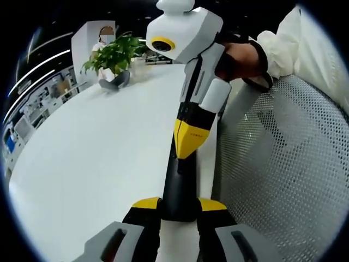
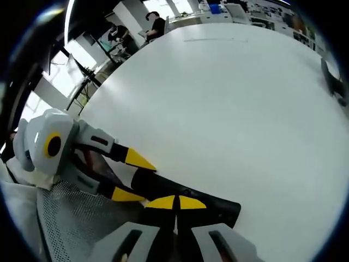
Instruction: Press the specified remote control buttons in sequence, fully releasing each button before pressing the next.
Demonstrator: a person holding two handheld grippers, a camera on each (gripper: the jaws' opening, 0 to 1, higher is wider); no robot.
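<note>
Remote control (image 1: pixel 179 188), long and black, lies along the white table's (image 1: pixel 92 164) edge beside a white mesh chair (image 1: pixel 283 164), its length running away from the left gripper (image 1: pixel 179 210), whose jaws clamp its near end. Right gripper (image 2: pixel 175 203), yellow tips together, presses down on it. A potted plant (image 1: pixel 114 54) stands far off.

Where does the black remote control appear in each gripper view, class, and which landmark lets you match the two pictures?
Left gripper view: remote control bottom centre, held between this view's own jaws, the right gripper on its far end.
Right gripper view: remote control bottom centre, under closed yellow tips; left gripper clamps its left end.
Shared landmark: white table.
</note>
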